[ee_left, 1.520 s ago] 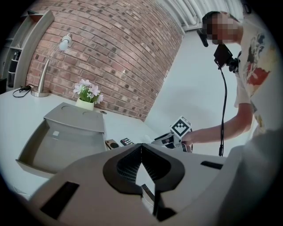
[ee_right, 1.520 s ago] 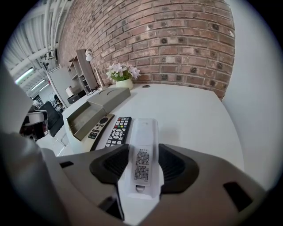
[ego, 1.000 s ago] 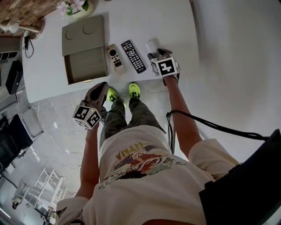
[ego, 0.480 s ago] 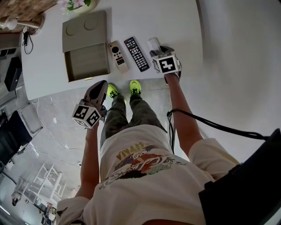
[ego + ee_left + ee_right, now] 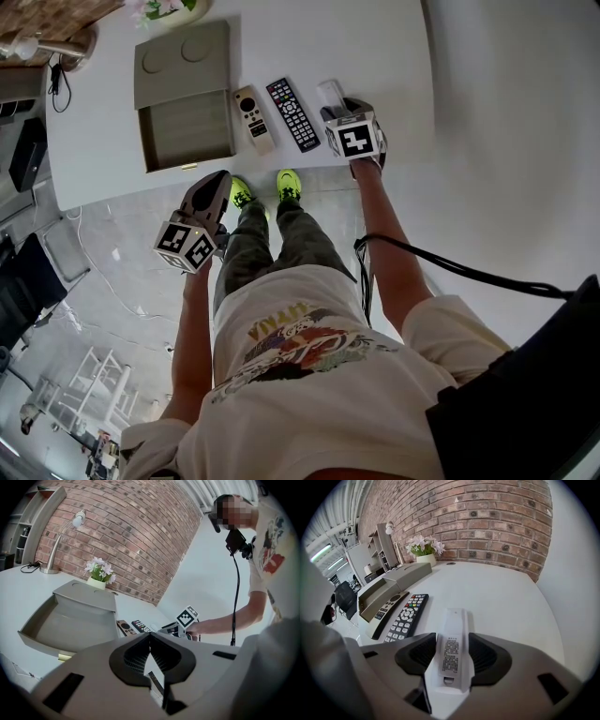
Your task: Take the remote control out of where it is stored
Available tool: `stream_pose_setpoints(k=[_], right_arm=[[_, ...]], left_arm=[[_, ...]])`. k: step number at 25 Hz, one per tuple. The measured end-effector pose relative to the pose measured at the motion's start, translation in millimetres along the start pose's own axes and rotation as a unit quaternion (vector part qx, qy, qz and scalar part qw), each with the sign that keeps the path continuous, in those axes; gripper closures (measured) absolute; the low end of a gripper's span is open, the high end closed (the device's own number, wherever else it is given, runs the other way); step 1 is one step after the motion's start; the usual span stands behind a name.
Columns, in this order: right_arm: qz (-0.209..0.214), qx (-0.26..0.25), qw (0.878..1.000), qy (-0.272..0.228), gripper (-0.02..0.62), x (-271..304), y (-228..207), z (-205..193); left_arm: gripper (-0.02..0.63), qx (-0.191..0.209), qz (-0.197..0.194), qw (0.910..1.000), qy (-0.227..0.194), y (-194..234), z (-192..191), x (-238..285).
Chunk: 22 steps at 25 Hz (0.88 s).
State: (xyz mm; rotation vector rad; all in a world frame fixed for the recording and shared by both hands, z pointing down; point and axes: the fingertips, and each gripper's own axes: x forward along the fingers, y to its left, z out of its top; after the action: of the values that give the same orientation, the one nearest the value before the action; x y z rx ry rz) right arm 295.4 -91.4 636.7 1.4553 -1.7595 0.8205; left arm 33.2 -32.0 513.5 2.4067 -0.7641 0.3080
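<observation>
Tabletop (image 5: 375, 47): white and mostly bare, so there's plenty of set-down room beyond and to the right of the remotes.

Drawer box (image 5: 183, 66): grey, sits at the left with its drawer (image 5: 187, 131) pulled open toward the front edge. The drawer looks empty from the head view. All three remotes are out on the tabletop, so I'd say the task is nearly done.

Right gripper (image 5: 453, 641): clamped on the white remote (image 5: 453, 618). The jaws stand wide with a pad against each long side. The remote is label side up and looks flat on the tabletop.

Left gripper (image 5: 150, 639): jaws together and empty, held off the tabletop over the floor in front of the drawer.

Black remote (image 5: 289, 114): just beside the white one on its left. The beige remote (image 5: 251, 119) is next along, between the black one and the drawer.

Step in hand, as I read it, is releasing the white remote:
- Open the jaws evenly so neither pad drags it sideways into the black remote.
- Confirm it's fully seated before letting go, with no tilt.
- Back the gripper out along the remote's long axis, not across it.

Edges and room:
- The white remote's near end sits close to the front edge of the tabletop. Pulling out could tug it that way, so I'd lift first, then retract.
- The right side is clear up to the tabletop's right edge; the left side is tight.
- Left gripper is clear of everything.
</observation>
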Motion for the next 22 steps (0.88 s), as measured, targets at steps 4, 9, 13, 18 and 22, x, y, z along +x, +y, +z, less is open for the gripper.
stream_pose_setpoints(k=[4, 9, 13, 18, 22], right_arm=[[0.001, -0.003, 1.000, 0.005, 0.373, -2.2, 5.3, 1.3], [-0.009, -0.008, 1.000, 0.002, 0.371, 0.7, 4.5, 2.0], [-0.007, -0.008, 1.000, -0.004, 0.371, 6.7, 6.0, -1.8], [-0.010, -0.002, 1.000, -0.010, 0.371, 4.3, 3.4, -0.6], [0.002, 0.004, 1.000, -0.018, 0.362, 2.9, 6.0, -0.1]], left_arm=[[0.600, -0.001, -0.001, 1.0000, 0.000, -1.9, -0.7, -0.7], [0.600, -0.002, 0.000, 1.0000, -0.001, -3.1, -2.2, -0.8], [0.600, -0.002, 0.002, 1.0000, -0.003, -1.2, -5.2, -1.0], [0.600, -0.002, 0.002, 1.0000, -0.007, -1.7, -3.4, -2.4], [0.600, 0.000, 0.002, 0.9999, -0.013, -2.2, -0.6, -4.2]])
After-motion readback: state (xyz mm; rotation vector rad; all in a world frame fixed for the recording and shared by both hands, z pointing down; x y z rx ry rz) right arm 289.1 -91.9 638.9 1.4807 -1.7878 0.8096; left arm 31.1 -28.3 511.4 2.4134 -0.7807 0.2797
